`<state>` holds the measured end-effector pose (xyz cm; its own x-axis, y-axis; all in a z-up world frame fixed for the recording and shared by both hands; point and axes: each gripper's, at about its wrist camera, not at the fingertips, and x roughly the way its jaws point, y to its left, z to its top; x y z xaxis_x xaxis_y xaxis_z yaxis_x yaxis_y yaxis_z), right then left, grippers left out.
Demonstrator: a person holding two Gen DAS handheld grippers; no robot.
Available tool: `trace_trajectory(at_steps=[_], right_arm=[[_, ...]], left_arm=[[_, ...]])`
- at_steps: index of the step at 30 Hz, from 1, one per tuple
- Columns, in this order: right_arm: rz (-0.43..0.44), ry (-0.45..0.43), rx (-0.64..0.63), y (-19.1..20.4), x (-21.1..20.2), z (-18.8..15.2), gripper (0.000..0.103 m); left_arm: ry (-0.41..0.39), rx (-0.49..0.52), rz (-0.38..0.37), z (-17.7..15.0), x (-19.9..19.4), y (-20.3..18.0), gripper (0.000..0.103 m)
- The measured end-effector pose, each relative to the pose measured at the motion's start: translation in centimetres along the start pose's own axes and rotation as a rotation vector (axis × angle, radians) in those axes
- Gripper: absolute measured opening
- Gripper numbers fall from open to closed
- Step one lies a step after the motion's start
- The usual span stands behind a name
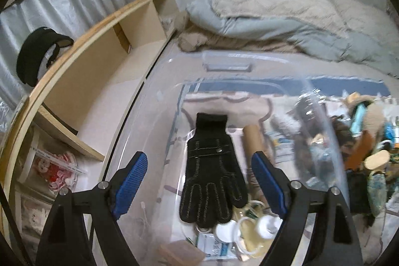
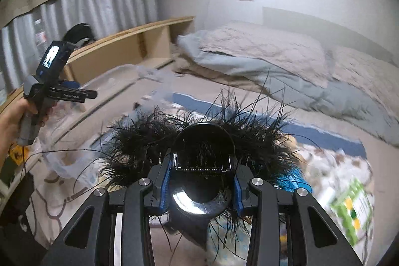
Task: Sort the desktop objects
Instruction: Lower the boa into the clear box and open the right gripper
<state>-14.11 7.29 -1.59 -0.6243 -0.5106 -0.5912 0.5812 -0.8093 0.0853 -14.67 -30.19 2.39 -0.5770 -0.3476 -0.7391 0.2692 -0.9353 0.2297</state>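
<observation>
A black glove lies flat in a clear plastic bin, cuff away from me, fingers toward me. My left gripper is open above it, one blue pad on each side, empty. Small white bottles and packets lie at the bin's near end. My right gripper is shut on a black feathered hair clip and holds it up over the bed. The left gripper also shows in the right wrist view, held in a hand at the left.
A wooden shelf unit with a black cap runs along the left. A folded blue and beige duvet lies behind. A pile of mixed items sits right of the bin; a green and white box lies at the right.
</observation>
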Motion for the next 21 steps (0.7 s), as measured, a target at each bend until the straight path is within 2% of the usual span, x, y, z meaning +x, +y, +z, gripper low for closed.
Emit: trace_trajectory(at_steps=[6, 8, 11, 13, 18, 21], right_arm=[[0.027, -0.019, -0.151, 4.5, 2.5, 3.1, 0.039], [0.059, -0.016, -0.189, 6.1, 3.8, 4.4, 0.039], [0.111, 0.009, -0.244, 8.3, 6.0, 6.3, 0.039], [0.126, 0.017, -0.329, 10.2, 7.6, 7.3, 0.039], [0.169, 0.064, -0.521, 13.9, 12.0, 8.5, 0.039], [0.18, 0.104, -0.58, 15.0, 14.7, 9.0, 0.039]], left_arm=[[-0.124, -0.082, -0.042, -1.6, -4.5, 1.0, 0.086], [-0.155, -0.09, -0.061, -2.1, -5.5, 1.3, 0.086], [-0.195, -0.107, -0.059, -2.9, -6.6, 1.8, 0.086], [-0.223, -0.121, -0.045, -3.5, -7.1, 2.3, 0.086], [-0.268, -0.153, 0.006, -5.4, -7.5, 4.3, 0.086], [-0.256, -0.173, -0.011, -6.2, -7.0, 5.3, 0.086]])
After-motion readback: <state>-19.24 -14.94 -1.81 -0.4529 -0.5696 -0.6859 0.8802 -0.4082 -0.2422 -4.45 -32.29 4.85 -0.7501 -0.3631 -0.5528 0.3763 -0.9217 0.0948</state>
